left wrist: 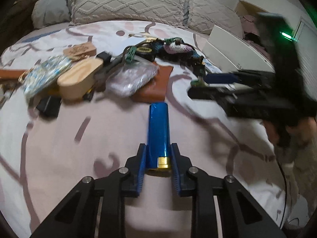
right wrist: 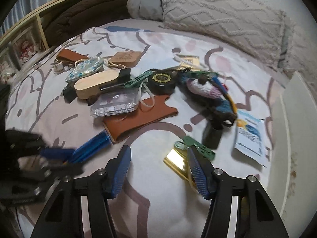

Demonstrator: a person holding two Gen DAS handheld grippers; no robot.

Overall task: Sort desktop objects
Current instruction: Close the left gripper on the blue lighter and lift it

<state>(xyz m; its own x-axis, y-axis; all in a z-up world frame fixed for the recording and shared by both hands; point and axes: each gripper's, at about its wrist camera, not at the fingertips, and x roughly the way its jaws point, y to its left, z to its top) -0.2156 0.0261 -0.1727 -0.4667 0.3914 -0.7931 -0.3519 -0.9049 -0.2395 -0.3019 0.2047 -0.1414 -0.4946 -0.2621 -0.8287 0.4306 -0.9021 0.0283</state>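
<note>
My left gripper [left wrist: 158, 148] is shut on a shiny blue tube with a gold cap [left wrist: 158, 132], held above the bedsheet; the tube also shows at the left of the right wrist view [right wrist: 91, 147]. My right gripper [right wrist: 158, 154] is open and empty above the sheet; it appears blurred at the right of the left wrist view [left wrist: 200, 87]. A gold box [right wrist: 177, 163] and a green clip [right wrist: 198, 146] lie by its right finger. The clutter pile holds a brown leather sleeve [right wrist: 142, 117], a clear plastic case [right wrist: 116, 104], a wooden block [right wrist: 95, 85] and a crocheted bird [right wrist: 206, 91].
Textured pillows [left wrist: 128, 2] line the bed's far side. A white box [left wrist: 233, 47] stands at the right edge. A black round tin [right wrist: 161, 81], a blue patterned pouch [right wrist: 85, 70], a wooden tag [right wrist: 125, 58] and a printed packet [right wrist: 250, 138] lie around. Shelves [right wrist: 21, 43] stand at left.
</note>
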